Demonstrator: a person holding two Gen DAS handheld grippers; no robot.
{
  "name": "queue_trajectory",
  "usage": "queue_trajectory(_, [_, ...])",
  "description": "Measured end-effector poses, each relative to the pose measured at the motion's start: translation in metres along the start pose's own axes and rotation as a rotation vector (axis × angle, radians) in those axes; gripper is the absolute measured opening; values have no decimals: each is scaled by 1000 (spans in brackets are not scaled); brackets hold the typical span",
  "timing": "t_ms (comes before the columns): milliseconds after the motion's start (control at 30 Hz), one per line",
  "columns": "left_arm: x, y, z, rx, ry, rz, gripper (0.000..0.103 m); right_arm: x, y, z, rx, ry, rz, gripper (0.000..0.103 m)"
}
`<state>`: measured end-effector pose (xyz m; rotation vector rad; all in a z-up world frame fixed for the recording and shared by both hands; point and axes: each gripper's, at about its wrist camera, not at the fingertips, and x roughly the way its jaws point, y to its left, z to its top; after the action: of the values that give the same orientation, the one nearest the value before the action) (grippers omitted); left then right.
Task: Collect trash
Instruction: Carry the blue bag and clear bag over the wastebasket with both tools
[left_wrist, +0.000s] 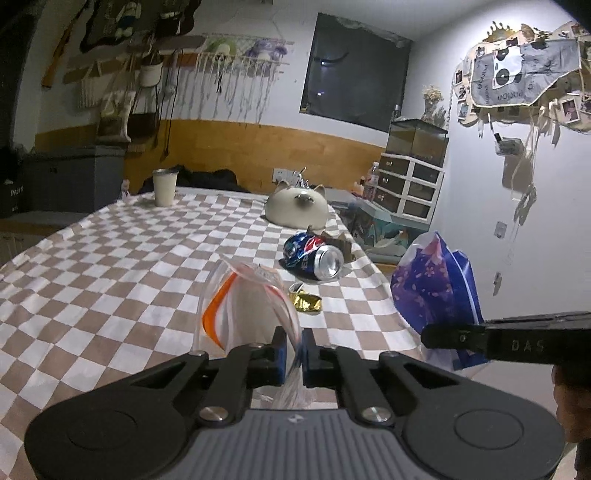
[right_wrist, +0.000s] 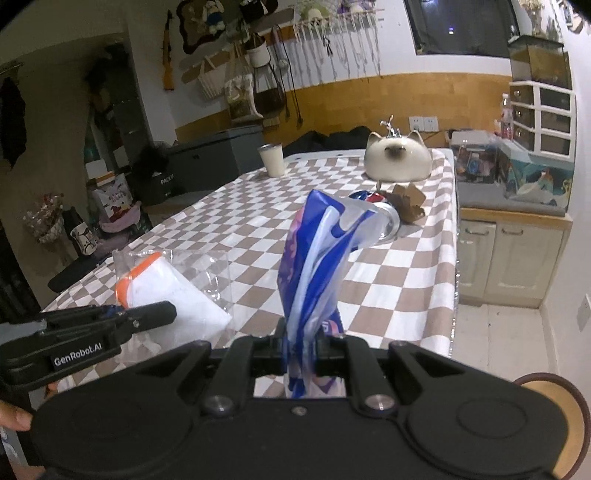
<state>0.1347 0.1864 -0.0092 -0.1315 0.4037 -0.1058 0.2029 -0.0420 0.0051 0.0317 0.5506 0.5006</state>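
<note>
My left gripper (left_wrist: 293, 341) is shut on a clear plastic wrapper with orange trim (left_wrist: 236, 306), held over the checkered table (left_wrist: 110, 258); it also shows in the right wrist view (right_wrist: 166, 288). My right gripper (right_wrist: 301, 343) is shut on a blue and purple plastic bag (right_wrist: 317, 258), seen at the right in the left wrist view (left_wrist: 436, 288). A crushed blue Pepsi can (left_wrist: 314, 256) lies on the table ahead, with a gold foil wrapper (left_wrist: 306, 301) in front of it and a brown cardboard scrap (right_wrist: 406, 201) beside it.
A cat-shaped ceramic dome (left_wrist: 297, 208) and a white cup (left_wrist: 164, 186) stand at the table's far end. The table's right edge (left_wrist: 373, 266) drops to the floor, with cabinets (right_wrist: 509, 254) and white drawers (left_wrist: 410, 188) beyond.
</note>
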Motion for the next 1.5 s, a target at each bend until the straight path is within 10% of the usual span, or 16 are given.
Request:
queue_trajectory(500, [-11,-56,1,36,-24,10,7,-55,-30,-13,-2,-73,-55,11])
queue_trajectory(1500, [34,-244,-29,183,48,-200,7,-155,-178,-78,164,-118,-245,11])
